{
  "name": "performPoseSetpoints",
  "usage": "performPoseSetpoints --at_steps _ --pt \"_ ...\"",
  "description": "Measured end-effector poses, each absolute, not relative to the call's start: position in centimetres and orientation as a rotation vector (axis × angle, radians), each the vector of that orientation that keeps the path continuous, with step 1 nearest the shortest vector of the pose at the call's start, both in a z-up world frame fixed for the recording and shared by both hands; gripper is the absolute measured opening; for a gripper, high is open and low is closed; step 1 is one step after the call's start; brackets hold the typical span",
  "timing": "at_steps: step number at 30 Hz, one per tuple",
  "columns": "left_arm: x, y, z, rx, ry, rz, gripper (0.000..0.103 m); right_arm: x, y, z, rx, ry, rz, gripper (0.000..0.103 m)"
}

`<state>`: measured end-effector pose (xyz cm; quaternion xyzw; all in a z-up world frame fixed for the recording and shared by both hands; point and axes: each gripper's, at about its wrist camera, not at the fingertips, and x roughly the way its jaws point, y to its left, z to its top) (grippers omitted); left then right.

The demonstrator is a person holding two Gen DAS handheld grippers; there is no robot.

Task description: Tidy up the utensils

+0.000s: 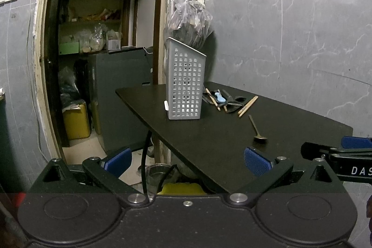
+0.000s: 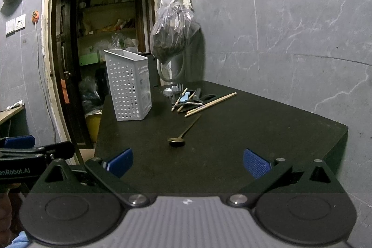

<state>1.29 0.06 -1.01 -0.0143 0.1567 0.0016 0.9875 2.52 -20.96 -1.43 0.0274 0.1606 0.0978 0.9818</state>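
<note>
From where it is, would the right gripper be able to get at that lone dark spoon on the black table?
Probably yes. The right gripper is open, and the dark brass-coloured spoon lies alone straight ahead on the black table, with nothing between them.

White letters "DAS", cut off by the frame edge, were read on the black body of the right gripper (image 1: 348, 145), seen to the right of the left gripper's jaws. The cropped wording "enRobot.AI" was read on the left gripper (image 2: 28, 145), to the left of the right gripper's jaws.
</note>
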Motion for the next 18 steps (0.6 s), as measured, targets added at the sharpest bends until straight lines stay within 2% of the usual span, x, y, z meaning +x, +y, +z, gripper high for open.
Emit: performPoseSetpoints --at_steps 12,18 --pt "2.9 0.3 -1.0 -0.034 0.359 0.001 0.102 2.9 -20.8 -1.5 0.044 0.335 0.203 0.103" --pt "5.6 1.9 0.1 -0.018 0.293 0.085 0.102 3.9 -21.0 -0.5 -0.002 0.302 0.222 0.103"
